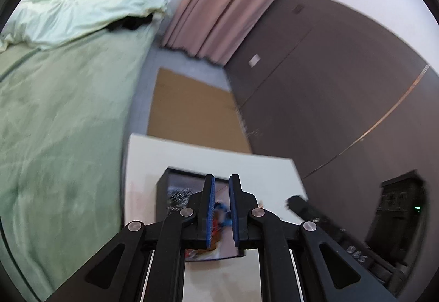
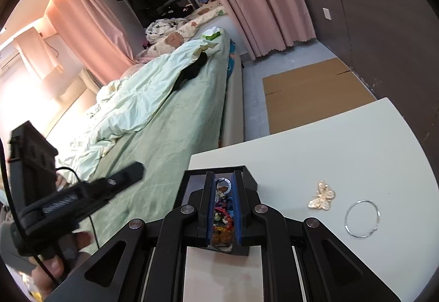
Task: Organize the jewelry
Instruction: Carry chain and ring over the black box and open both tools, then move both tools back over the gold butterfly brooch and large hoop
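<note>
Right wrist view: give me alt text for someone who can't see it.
The right gripper, jaws nearly shut, points down into a black tray of mixed jewelry on a white table. A gold butterfly brooch and a silver hoop lie loose to its right; the left gripper hovers left, over a green bed.
</note>
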`<state>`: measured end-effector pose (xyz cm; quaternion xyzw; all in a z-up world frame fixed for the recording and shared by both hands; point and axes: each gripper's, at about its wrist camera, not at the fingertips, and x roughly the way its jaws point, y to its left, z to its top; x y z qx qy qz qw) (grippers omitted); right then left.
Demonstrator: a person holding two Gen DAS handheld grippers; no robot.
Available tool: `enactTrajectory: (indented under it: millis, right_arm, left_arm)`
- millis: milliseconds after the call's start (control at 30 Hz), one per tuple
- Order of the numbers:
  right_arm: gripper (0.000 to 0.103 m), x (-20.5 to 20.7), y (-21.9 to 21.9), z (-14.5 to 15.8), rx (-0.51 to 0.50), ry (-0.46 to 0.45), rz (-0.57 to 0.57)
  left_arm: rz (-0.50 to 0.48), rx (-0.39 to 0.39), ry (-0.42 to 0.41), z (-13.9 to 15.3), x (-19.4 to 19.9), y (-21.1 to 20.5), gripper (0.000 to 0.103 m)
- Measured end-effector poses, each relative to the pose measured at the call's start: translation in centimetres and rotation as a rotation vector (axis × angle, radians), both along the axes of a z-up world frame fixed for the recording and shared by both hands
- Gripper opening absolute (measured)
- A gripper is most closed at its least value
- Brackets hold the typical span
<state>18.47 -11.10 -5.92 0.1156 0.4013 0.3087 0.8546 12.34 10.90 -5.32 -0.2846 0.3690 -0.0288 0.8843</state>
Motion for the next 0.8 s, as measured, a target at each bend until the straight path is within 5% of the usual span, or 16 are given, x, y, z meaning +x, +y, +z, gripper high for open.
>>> enactTrajectory:
  millis: [67, 133, 167, 200, 567, 633, 667, 700, 800]
  right_arm:
    - [0.013, -0.1, 0.5, -0.1, 0.008, 0.001, 0.010]
    - [0.013, 0.0, 1.0, -0.2, 0.015, 0.003, 0.023]
    - [0.013, 0.0, 1.2, -0.3, 0.017, 0.004, 0.029]
    - [0.013, 0.0, 1.5, -0.4, 0.020, 0.004, 0.036]
    - [0.013, -0.1, 4.5, -0.9, 0.041, -0.001, 0.111]
    - [0.030, -0.3, 5.0, -0.7, 0.014, -0.022, 0.124]
    - [0.059, -0.2, 5.1, -0.7, 0.009, -0.012, 0.127]
    - [0.076, -0.3, 4.8, -0.7, 0.008, -0.008, 0.117]
    - [0.077, 0.0, 3.4, -0.7, 0.019, -0.006, 0.052]
  left_arm:
    - [0.024, 0.003, 0.027, -0.4, 0.0, 0.4, 0.018]
    - [0.042, 0.007, 0.026, -0.2, -0.3, 0.9, 0.058]
    - [0.056, -0.003, 0.015, -0.2, -0.5, 1.3, 0.092]
    - [0.065, -0.019, 0.000, -0.1, -0.8, 1.6, 0.103]
    - [0.150, -0.070, 0.001, 0.4, -1.6, 4.7, 0.103]
    - [0.160, -0.076, -0.001, 0.4, -1.7, 5.1, 0.103]
    - [0.167, -0.080, -0.001, 0.4, -1.8, 5.3, 0.103]
    - [0.171, -0.082, 0.000, 0.4, -1.8, 5.5, 0.103]
    - [0.174, -0.084, 0.008, 0.2, -2.0, 5.8, 0.103]
